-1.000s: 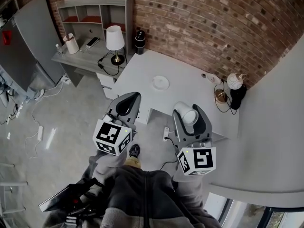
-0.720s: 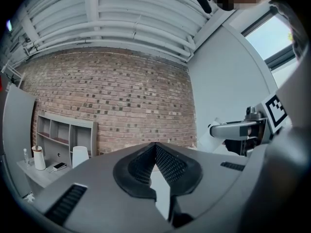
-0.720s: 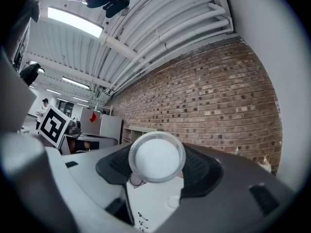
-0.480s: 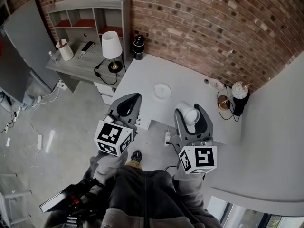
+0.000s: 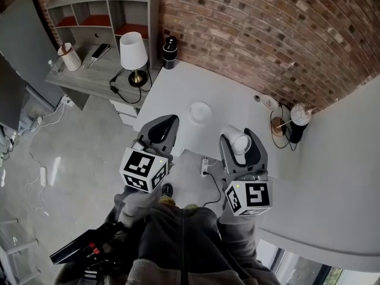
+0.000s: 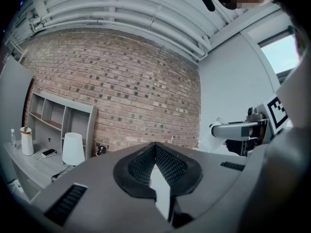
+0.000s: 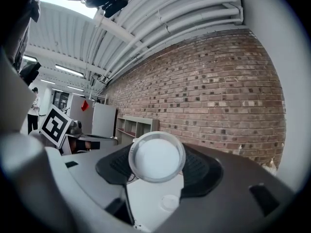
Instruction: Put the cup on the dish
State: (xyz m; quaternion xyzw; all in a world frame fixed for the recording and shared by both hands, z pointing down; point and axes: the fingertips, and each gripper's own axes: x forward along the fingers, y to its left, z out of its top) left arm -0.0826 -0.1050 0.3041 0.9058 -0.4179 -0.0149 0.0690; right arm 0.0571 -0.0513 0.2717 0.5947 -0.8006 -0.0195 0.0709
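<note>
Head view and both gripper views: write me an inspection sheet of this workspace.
Surface: white table set against the wall.
Job's things: white round dish lies empty on the table; white cup is gripped on its side, not yet on the dish.
Clutter: black cylinder at the table's far corner; round white ornament at its right edge.
Grippers: left gripper jaws together, empty; right gripper shut on the cup.
Cables: black lamp cord on the grey desk; black cord by the ornament; white power strip on the floor.
Surroundings: red brick wall, grey shelf unit, white-shaded lamp.
</note>
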